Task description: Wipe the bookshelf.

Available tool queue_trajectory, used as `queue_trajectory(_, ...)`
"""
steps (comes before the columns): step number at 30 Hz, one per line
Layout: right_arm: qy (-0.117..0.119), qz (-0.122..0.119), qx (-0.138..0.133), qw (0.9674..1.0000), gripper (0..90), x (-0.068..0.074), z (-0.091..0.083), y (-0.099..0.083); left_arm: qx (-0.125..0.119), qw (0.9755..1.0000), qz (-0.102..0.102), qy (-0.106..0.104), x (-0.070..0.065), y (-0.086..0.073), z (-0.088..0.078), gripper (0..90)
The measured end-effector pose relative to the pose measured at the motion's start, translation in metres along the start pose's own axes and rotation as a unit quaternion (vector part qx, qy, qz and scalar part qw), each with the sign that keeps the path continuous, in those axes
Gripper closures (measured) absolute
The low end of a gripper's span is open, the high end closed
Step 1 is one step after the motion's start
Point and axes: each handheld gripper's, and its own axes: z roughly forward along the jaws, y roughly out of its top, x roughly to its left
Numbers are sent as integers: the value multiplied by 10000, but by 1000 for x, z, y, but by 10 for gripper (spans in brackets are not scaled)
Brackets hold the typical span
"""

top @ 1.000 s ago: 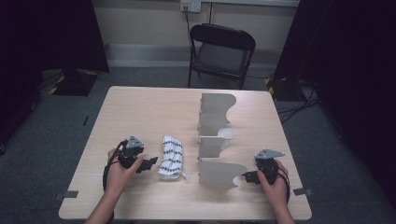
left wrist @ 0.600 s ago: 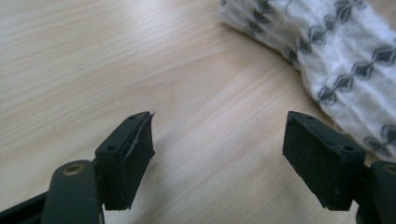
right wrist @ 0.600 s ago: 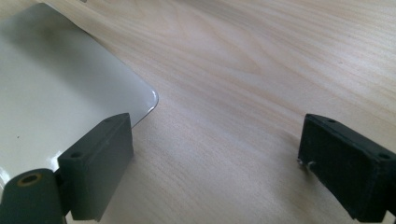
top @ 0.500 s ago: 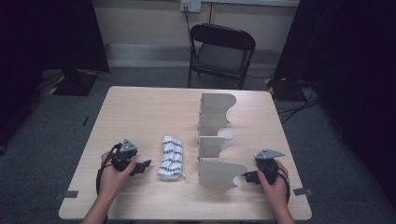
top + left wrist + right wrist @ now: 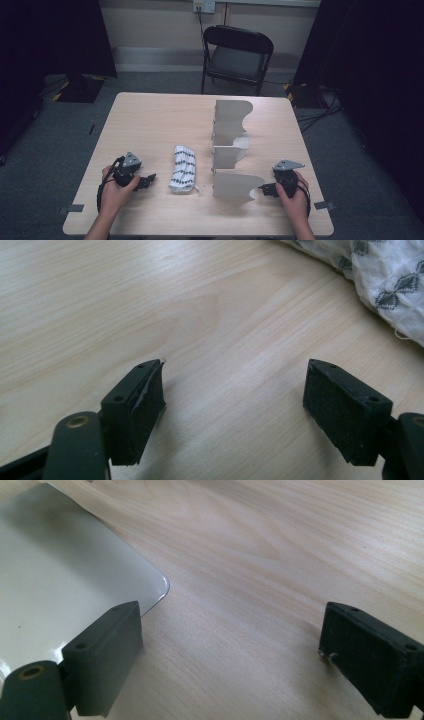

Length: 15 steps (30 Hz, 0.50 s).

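At the left of the bench (image 5: 150,120), the left claw (image 5: 148,180) lies low over the wood with its jaws apart and nothing between them, pointing toward the folded white cloth (image 5: 183,168) with the dark diamond pattern. The cloth lies flat just beside that claw, apart from it; in the left gripper view a corner of it shows beyond the open jaws. It looks untouched, so picking it up is not yet done. Right of the cloth stands a pale divider rack (image 5: 231,150), its upright panels running away from the person, every slot bare as far as can be seen. At the right, the right claw (image 5: 265,190) rests near the nearest panel, jaws apart and holding nothing; its own view shows the panel's rounded corner beside one jaw. By my reading the work is at its start: gripping the cloth and moving it, likely into the rack, all remains.
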Motion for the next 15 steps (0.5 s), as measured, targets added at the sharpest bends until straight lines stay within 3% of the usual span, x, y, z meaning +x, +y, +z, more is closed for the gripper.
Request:
queue_trajectory(6, 0, 0, 0, 10000, 92, 0, 0, 0, -137, 9999, 8, -6, 3, -5, 0, 183)
queue_trajectory(15, 1, 1, 0, 10000, 92, 0, 0, 0, -98, 9999, 34, -15, 4, -6, -1, 162)
